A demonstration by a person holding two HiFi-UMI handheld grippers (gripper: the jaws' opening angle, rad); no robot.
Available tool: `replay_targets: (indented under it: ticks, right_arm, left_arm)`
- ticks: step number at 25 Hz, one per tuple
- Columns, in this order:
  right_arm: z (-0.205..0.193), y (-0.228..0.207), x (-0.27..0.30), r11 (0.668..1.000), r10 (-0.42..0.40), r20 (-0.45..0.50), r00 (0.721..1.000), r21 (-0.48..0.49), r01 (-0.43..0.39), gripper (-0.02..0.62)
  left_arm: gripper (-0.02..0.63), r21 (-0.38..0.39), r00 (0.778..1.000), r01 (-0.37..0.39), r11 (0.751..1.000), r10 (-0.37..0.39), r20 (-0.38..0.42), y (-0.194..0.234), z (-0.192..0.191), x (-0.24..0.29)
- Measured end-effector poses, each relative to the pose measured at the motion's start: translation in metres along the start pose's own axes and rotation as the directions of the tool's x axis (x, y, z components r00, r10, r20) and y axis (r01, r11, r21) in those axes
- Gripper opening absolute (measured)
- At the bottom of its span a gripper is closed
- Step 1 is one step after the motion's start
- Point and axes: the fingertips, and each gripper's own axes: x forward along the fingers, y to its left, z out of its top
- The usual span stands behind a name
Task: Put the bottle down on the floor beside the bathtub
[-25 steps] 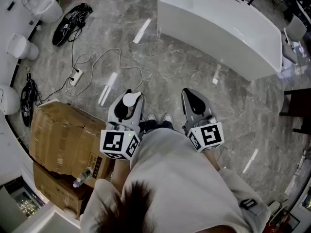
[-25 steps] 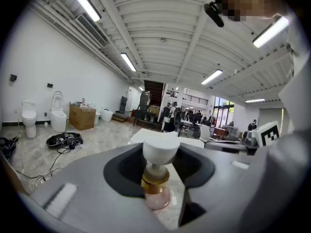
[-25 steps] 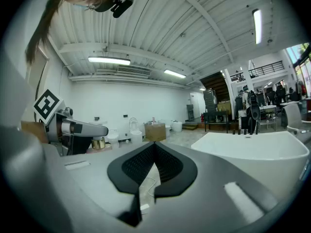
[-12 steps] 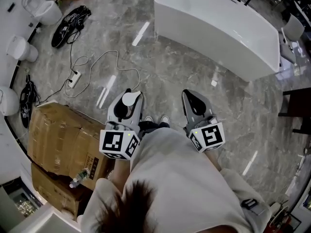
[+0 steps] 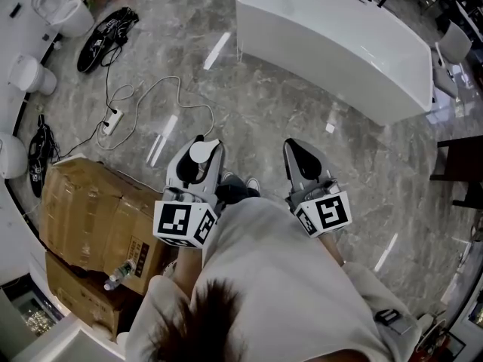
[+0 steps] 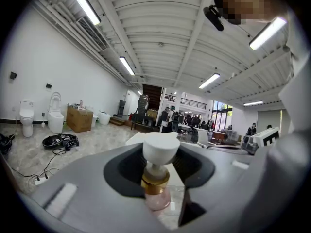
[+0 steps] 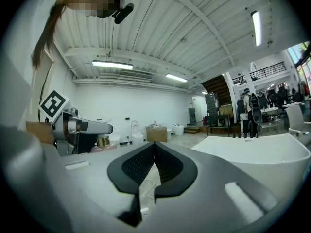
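Left gripper [image 5: 198, 149] clamps pink pump bottle [image 6: 157, 180]; right gripper [image 5: 296, 149] jaws together, empty; bathtub [image 5: 332, 44] ahead.

Floor [image 5: 272, 119]: grey veined stone, polished, mirrors ceiling lights.
Bathtub [image 5: 332, 44]: white, smooth, glossy.
Cardboard box [image 5: 90, 210]: brown, matt, creased.
Bottle [image 6: 156, 177]: clear pinkish body, shiny gold collar, matt white cap.
Left tool [image 6: 158, 152], right tool [image 7: 154, 147]: matt grey plastic; pads [image 7: 138, 166] black, finely textured.
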Motion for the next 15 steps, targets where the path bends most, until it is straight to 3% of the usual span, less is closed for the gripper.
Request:
replay_targets:
  ticks: [15]
  right_arm:
    - [0.008,0.000,0.078,0.998,-0.051,-0.037,0.998,0.038,0.052,-0.002]
  left_arm:
    - [0.204,0.002,0.999,0.032,0.999,-0.032,-0.023,0.063,0.023,0.040]
